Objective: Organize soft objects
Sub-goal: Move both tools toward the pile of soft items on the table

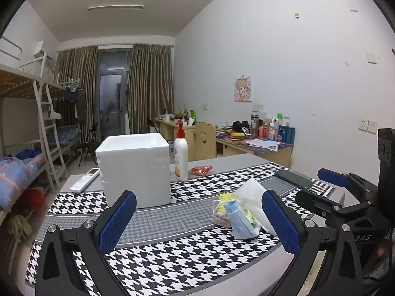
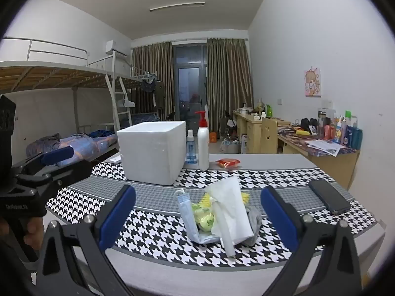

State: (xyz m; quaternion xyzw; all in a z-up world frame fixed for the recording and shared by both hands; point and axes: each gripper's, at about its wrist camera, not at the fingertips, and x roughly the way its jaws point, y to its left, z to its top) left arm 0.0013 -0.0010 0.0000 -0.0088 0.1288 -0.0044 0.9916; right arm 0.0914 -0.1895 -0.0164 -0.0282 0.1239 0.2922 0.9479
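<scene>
Both grippers hovering wide, nothing between ribbed blue pads: left gripper (image 1: 197, 218), right gripper (image 2: 197, 215). Crumpled heap of soft objects (image 2: 219, 215) — pleated blue mask, white tissue, yellow-green wrappers — lying on houndstooth cloth (image 2: 158, 229), near boxy white foam cooler (image 2: 151, 151). Slim pump bottle (image 2: 203, 143) standing beside cooler.

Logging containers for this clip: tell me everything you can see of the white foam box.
The foam box is a plain white cube-like container that looks like polystyrene, with thick walls and slightly crumbly edges. It has no lid on it; its inside is out of sight from both views. It stands upright on the houndstooth table mat, towards the table's far side. A white pump bottle stands close beside it, a remote control lies on the other side, and the pile of soft things lies nearer the cameras. Neither gripper touches it.
</scene>
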